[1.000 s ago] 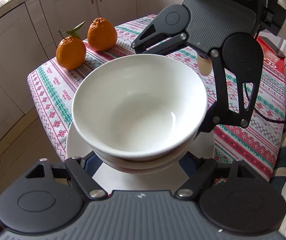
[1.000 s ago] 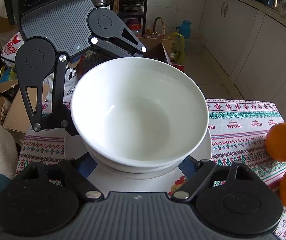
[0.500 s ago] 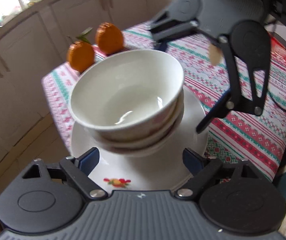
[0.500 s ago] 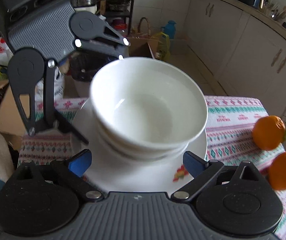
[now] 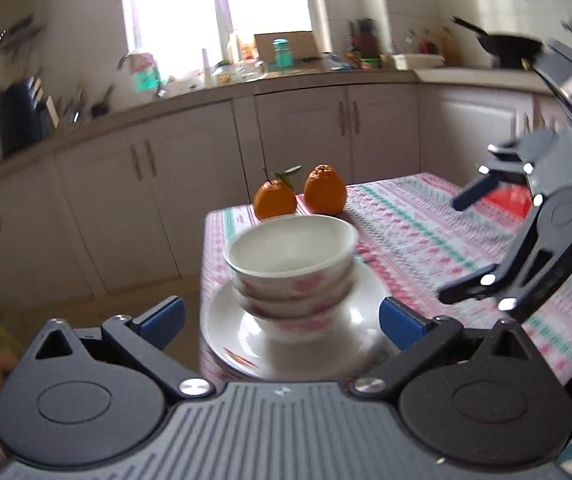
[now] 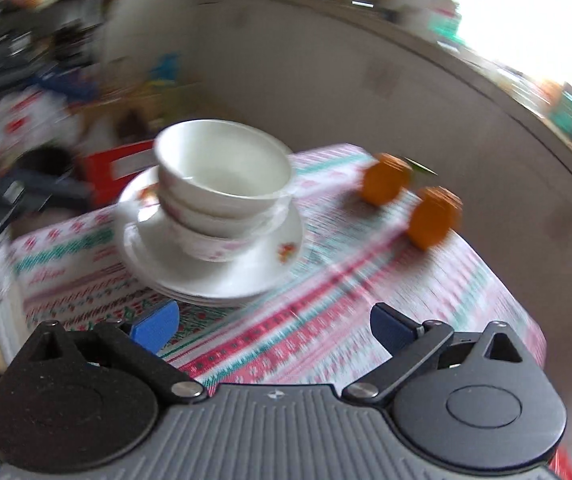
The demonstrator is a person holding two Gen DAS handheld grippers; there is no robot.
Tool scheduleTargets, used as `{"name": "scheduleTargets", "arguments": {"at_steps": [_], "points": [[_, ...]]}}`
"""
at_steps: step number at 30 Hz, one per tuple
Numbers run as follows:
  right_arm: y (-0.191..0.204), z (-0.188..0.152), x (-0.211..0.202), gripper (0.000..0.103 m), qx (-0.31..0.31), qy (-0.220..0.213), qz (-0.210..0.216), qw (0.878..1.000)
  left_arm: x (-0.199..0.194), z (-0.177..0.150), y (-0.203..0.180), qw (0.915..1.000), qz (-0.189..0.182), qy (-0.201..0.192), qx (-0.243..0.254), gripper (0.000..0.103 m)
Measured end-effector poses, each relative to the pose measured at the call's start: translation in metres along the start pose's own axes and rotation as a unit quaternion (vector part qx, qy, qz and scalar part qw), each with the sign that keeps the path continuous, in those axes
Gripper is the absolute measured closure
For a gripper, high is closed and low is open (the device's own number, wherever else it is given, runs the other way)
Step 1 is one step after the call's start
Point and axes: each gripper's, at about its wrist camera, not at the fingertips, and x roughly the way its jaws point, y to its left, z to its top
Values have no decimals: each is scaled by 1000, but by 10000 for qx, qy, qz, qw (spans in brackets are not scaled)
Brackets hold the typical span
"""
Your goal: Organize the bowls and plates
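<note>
The nested bowls [image 5: 292,268] sit upright on stacked plates [image 5: 241,332] at the tablecloth's [image 5: 426,232] near corner, straight ahead of the left gripper [image 5: 281,316], which is nearer. The right gripper [image 6: 273,322] is apart. Both gape wide, empty. Two oranges [image 5: 300,196] mark the far edge; kitchen cabinets [image 5: 165,200] stand behind.

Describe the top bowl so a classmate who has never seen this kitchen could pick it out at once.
Find the table with the patterned cloth, then the stack of white plates near its corner, in front of two oranges. Nested bowls sit on the plates; the top bowl is the highest one, the only one whose plain white inside shows.
</note>
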Motion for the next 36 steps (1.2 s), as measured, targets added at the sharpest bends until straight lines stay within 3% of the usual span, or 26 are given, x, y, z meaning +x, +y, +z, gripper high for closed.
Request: {"name": "scheduleTargets", "arguments": {"at_steps": [5,8,11,23,36], "points": [[9,-25,-34,0,1226,-55,-1124,9861,-18,-5,-19,9933,616,86,-977,1],[15,-40,-58,0,1812,-236,-1223,9755,-26,-9,-24,9879,668,231,-1381,1],[22,-49,-76,0,2005,-395,-1211,9714,-36,-14,-28,9853,669,255,-1552,1],[32,-56,-95,0,2235,-686,-1289,9637,-52,-12,-40,9838,953,225,-1503,1],[40,-55,-100,0,2177,-824,-1388,9626,-57,-11,-45,9838,1010,167,-1473,1]]}}
